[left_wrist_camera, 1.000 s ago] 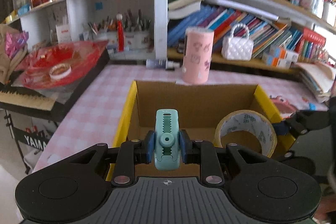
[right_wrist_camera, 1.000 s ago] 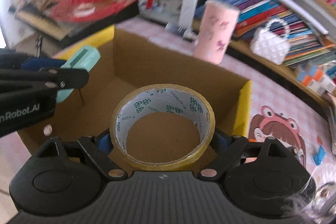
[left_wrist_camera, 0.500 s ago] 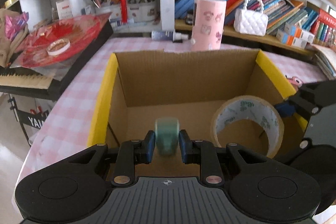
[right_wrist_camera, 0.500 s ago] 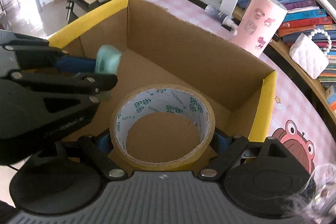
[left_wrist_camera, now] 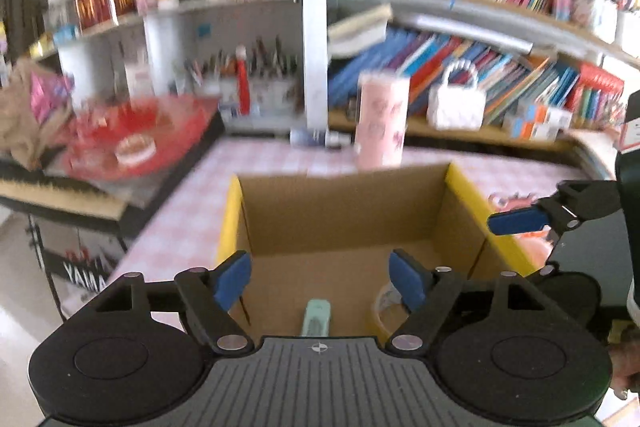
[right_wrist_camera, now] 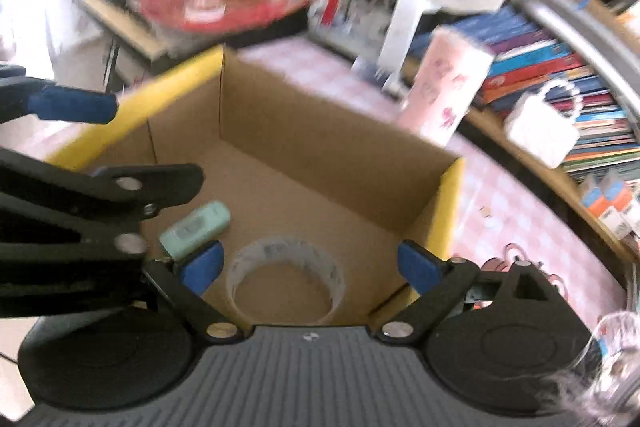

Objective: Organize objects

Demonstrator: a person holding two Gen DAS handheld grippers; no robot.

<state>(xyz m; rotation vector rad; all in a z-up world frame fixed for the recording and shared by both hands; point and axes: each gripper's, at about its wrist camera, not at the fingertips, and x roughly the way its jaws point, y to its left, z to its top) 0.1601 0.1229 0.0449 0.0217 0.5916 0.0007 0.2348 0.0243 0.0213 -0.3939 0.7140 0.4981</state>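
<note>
An open cardboard box with yellow flaps sits on the pink checked table; it also shows in the right wrist view. A mint green clip lies on the box floor, also seen in the right wrist view. A roll of clear tape lies flat beside it; only its edge shows in the left wrist view. My left gripper is open and empty above the box. My right gripper is open and empty above the tape.
A pink cylinder stands behind the box, next to a white handbag and shelves of books. A red plate lies on a black keyboard at the left. A pink cartoon sticker lies right of the box.
Both grippers opened. The green clip and the tape roll dropped onto the box floor. Both grippers lifted and pulled back from the box.
</note>
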